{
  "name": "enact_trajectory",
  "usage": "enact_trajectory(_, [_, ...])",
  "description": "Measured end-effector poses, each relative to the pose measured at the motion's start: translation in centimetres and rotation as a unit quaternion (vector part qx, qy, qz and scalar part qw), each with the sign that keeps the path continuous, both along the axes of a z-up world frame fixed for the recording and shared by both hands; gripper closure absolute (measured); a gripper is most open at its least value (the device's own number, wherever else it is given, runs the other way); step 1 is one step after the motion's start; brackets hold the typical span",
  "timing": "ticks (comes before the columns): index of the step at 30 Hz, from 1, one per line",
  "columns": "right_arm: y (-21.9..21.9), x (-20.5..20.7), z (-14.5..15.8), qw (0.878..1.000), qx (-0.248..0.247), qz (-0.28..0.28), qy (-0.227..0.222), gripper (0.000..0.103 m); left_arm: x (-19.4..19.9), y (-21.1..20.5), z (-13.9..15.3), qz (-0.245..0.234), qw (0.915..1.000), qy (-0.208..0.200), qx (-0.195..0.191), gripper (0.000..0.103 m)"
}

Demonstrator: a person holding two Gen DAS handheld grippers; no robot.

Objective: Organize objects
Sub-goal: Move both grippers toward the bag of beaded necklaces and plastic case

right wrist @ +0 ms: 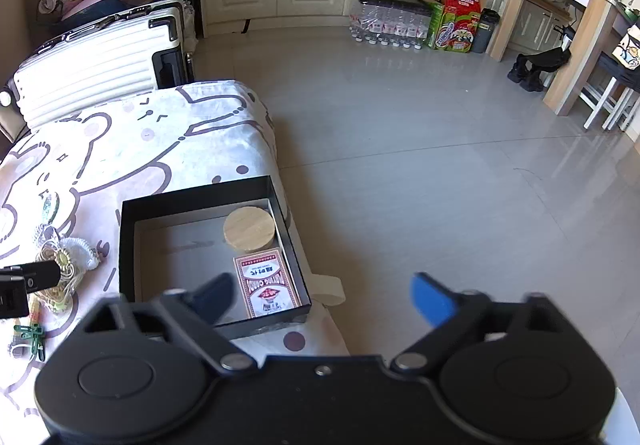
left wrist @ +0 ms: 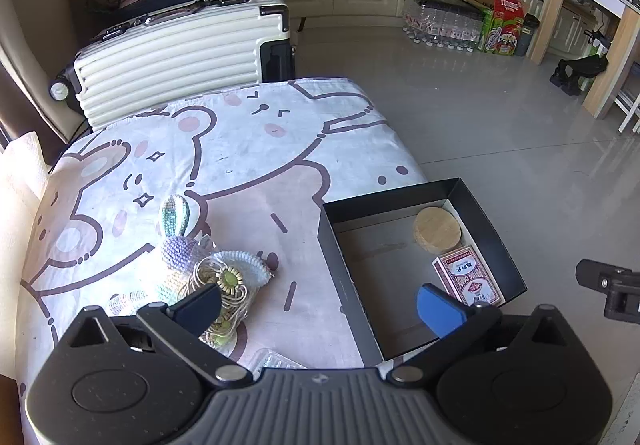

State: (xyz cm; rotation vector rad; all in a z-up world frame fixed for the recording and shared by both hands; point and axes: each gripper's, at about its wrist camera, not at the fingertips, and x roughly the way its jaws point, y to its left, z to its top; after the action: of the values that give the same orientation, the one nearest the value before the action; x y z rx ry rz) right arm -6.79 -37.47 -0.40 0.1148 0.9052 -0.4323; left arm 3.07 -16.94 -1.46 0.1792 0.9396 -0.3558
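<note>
The left tool (left wrist: pixel 320 305) hangs with its jaws spread wide and nothing between them, above a bench draped in a white cloth printed with cartoon bears (left wrist: pixel 240 149). A shallow black cardboard box (left wrist: pixel 404 201) sits at the bench's right edge, holding a round pale wooden disc (left wrist: pixel 437 231) beside a red patterned card pack (left wrist: pixel 468 277). Left of it lies a heap of pastel crocheted pieces and beige cord (left wrist: pixel 200 265).

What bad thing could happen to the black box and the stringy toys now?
The black box sits right at the table's edge, so a bump from the open right gripper might push it off. The corded bundle lies on the crochet toys, so the open left gripper might snag both.
</note>
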Motion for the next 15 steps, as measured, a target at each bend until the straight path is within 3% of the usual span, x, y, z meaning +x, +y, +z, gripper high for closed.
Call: enact_trajectory(15, [0.16,-0.01,0.54,0.999,-0.022,-0.020,-0.013,0.000,0.30,0.78,0.05,0.005,0.9999,-0.011,0.003,0.000])
